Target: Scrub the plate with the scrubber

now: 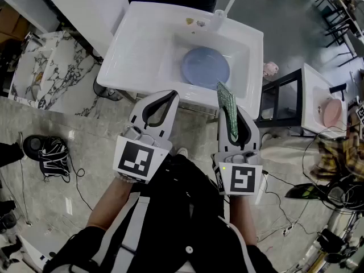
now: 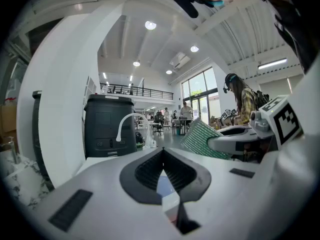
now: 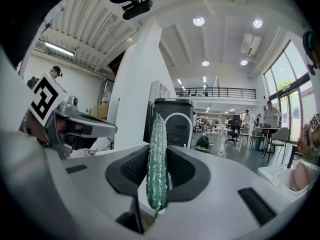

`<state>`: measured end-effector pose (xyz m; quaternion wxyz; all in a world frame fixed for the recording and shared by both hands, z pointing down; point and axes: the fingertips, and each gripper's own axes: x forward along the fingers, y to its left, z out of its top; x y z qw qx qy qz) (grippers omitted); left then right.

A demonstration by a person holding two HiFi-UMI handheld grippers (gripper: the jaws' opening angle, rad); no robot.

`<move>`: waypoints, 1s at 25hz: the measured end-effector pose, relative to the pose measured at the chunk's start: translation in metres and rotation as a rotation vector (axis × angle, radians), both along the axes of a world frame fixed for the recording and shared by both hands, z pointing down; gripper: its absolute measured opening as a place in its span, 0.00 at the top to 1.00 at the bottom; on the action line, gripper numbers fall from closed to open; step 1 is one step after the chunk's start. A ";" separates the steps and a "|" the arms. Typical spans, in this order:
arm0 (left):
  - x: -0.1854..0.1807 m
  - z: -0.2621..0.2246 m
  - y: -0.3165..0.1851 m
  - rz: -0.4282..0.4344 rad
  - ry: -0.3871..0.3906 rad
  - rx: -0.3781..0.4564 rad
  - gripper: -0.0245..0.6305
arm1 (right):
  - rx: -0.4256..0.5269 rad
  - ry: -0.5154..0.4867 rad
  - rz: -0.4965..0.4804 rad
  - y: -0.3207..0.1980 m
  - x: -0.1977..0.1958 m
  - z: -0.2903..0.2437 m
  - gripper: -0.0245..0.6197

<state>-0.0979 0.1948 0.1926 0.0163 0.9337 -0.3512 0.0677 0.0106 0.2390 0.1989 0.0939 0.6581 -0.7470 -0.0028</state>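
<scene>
Sink (image 1: 125, 50) ahead, right hand-held gripper (image 1: 234, 114) clamping scrubber (image 1: 226, 98)

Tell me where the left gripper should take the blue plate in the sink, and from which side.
Grip the plate by its near rim, coming from above on the person's side. It seems to lie flat in the sink, so only the thin edge fits between two jaws, and the faucet crowds the far side. The left gripper, shut and empty, must open first.
</scene>
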 end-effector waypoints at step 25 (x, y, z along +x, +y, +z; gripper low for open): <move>-0.014 0.015 -0.027 0.087 0.006 -0.007 0.96 | -0.031 0.008 0.123 -0.015 -0.011 0.017 0.81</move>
